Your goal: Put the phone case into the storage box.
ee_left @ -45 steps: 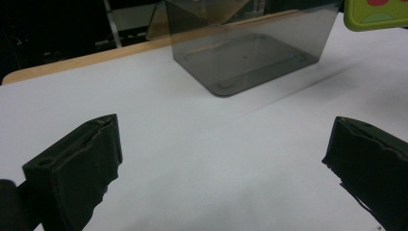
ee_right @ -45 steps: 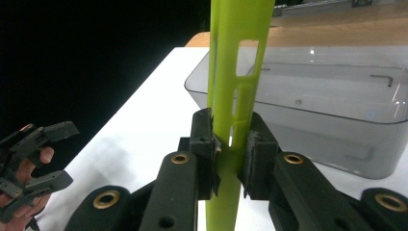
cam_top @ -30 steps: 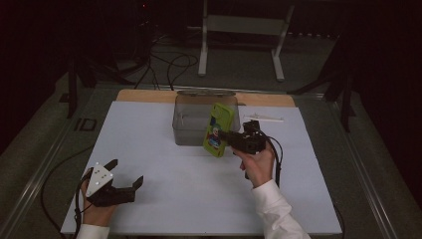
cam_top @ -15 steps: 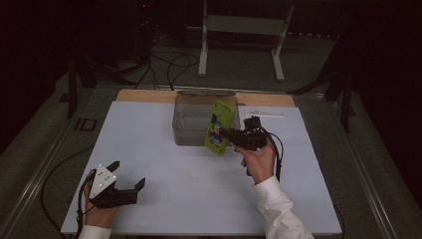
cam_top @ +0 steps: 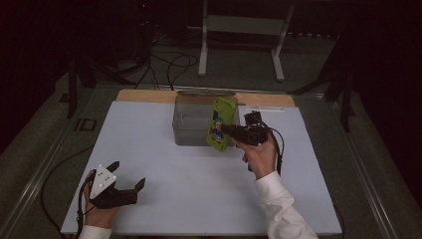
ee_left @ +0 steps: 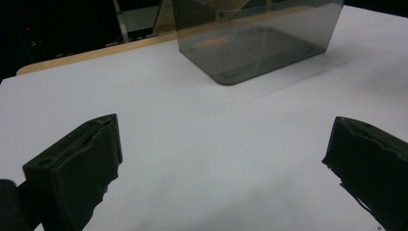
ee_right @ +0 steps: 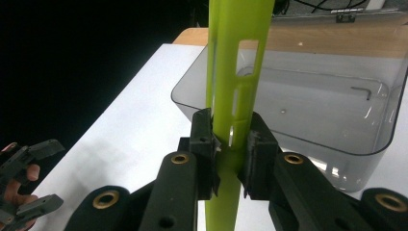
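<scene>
- At the near left of the white table (cam_top: 164, 164), the left gripper (cam_top: 127, 175) rests in the person's hand — jaws spread wide, nothing between them.
- Mid-table stands a clear grey bin (cam_top: 191, 124).
- At the bin's right end, the right gripper (ee_right: 230, 144) clamps a lime-green flat case (cam_top: 221, 124) — held upright on edge, over the bin's rim.

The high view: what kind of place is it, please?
Probably a lab or studio set up for recording handling work, not a home. A white-covered table stands in a dark room, loose cables lie on the floor behind it, and a metal stand is there too.
</scene>
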Motion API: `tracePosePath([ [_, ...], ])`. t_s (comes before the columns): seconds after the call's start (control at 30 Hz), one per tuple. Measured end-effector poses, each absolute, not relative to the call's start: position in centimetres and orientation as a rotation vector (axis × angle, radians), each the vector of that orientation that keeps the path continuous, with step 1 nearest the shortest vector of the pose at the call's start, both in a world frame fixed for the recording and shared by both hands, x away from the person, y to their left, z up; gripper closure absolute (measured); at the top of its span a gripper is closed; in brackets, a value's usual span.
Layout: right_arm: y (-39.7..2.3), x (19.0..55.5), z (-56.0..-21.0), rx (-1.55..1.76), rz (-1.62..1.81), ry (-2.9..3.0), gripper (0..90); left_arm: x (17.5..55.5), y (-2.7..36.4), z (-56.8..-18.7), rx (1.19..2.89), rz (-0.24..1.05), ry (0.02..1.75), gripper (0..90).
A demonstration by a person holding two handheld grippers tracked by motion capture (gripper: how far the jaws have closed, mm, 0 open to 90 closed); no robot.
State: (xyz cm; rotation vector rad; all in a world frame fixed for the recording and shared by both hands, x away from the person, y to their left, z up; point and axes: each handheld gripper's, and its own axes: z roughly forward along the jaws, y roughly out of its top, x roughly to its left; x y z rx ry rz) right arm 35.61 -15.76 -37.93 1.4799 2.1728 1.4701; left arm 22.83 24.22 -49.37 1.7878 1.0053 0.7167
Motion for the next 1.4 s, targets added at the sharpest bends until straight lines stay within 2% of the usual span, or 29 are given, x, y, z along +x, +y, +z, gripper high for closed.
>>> tracePosePath([
  [1.4,-16.7,38.4,-36.6,1.518,1.385,2.136,77.8,22.8,24.1,-49.4,1.783,0.723,1.006,0.0],
])
